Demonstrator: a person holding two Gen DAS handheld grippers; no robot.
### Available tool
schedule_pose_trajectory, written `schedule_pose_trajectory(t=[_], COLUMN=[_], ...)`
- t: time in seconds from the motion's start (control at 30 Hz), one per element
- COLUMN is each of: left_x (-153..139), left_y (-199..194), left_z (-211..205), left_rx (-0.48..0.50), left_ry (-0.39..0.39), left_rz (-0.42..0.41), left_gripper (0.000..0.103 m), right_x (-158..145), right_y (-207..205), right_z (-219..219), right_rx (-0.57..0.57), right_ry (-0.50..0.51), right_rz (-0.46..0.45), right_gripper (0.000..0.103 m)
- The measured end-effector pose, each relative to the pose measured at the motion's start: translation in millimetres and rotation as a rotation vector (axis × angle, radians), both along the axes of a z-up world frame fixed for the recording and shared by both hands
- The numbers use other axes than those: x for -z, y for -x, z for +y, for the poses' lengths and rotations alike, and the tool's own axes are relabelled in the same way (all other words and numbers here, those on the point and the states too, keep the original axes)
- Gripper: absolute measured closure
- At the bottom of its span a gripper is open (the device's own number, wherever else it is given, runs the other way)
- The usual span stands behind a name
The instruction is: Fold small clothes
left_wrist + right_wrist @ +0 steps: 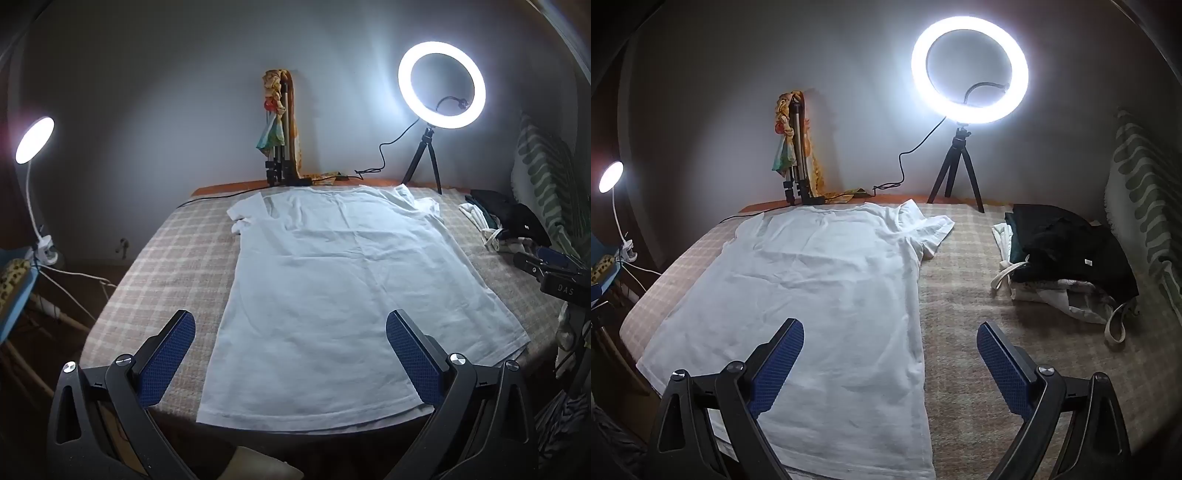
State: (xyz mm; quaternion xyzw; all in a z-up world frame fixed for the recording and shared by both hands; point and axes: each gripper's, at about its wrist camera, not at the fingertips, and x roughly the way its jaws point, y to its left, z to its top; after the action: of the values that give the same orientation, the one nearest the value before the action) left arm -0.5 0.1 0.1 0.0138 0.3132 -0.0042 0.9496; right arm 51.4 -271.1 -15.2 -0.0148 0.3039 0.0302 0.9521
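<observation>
A white T-shirt lies flat on the checked tablecloth, collar at the far end, hem at the near edge. It also shows in the right wrist view. My left gripper is open and empty, hovering over the hem's left part. My right gripper is open and empty above the shirt's right side edge near the hem. The right gripper also shows at the right edge of the left wrist view.
A ring light on a tripod stands at the back right. A folded tripod with a doll stands at the back centre. A pile of dark and white clothes lies on the right. A clip lamp is on the left.
</observation>
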Motion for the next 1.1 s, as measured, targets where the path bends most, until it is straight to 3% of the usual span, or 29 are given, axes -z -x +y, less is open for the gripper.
schedule_pose_trajectory(t=[1.1], left_x=[-13], left_y=[5], left_z=[5], left_rx=[-0.014], left_ry=[-0.001], left_rz=[-0.066], left_gripper=[0.0], right_x=[1], right_y=[-1], right_z=[-4], right_rx=[0.006], right_ry=[-0.012], right_rz=[0.002], right_gripper=[0.007])
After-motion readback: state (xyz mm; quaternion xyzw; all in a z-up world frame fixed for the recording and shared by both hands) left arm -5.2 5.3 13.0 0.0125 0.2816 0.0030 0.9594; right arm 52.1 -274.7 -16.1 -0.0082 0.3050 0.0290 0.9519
